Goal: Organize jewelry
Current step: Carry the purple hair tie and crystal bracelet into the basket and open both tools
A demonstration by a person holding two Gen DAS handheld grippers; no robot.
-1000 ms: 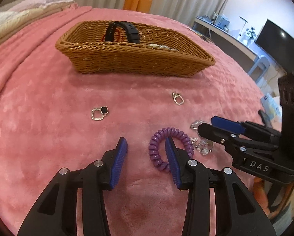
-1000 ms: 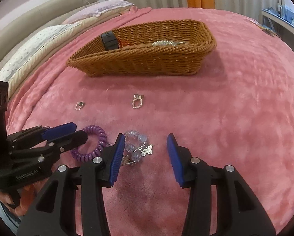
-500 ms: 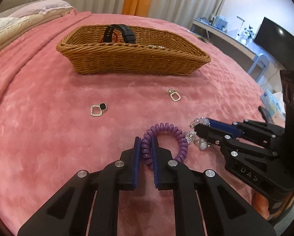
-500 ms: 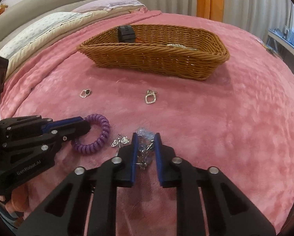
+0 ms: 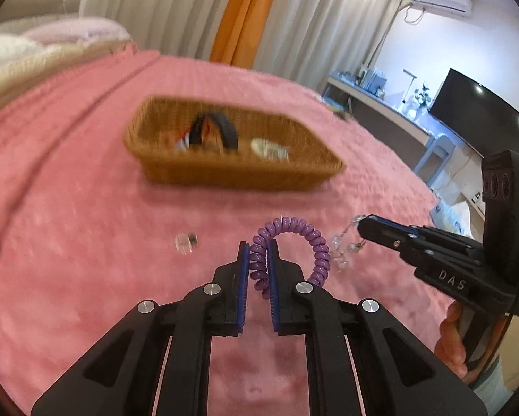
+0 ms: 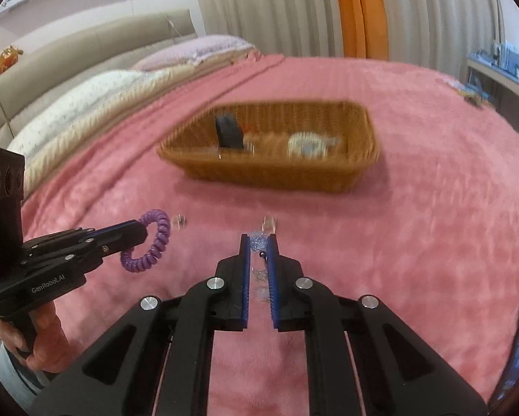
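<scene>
My left gripper (image 5: 258, 248) is shut on a purple coil bracelet (image 5: 296, 230) and holds it above the pink bedspread; it also shows in the right wrist view (image 6: 155, 239). My right gripper (image 6: 258, 241) is shut on a clear bead bracelet (image 6: 258, 242), which hangs from its tip in the left wrist view (image 5: 344, 249). A wicker basket (image 5: 224, 173) stands ahead on the bed (image 6: 273, 173) and holds a black watch (image 5: 221, 128) and a silvery piece (image 6: 306, 144). A small earring (image 5: 186, 241) and another (image 6: 269, 222) lie on the bedspread.
Pillows (image 6: 96, 93) and a headboard lie at the back left. A desk (image 5: 381, 104) and a dark screen (image 5: 481, 111) stand beyond the bed's right edge. Curtains (image 5: 242, 10) hang behind.
Both grippers have lifted off the bedspread with their bracelets and moved forward towards the basket. One second ago both were open over the bracelets, then they shut on them.
</scene>
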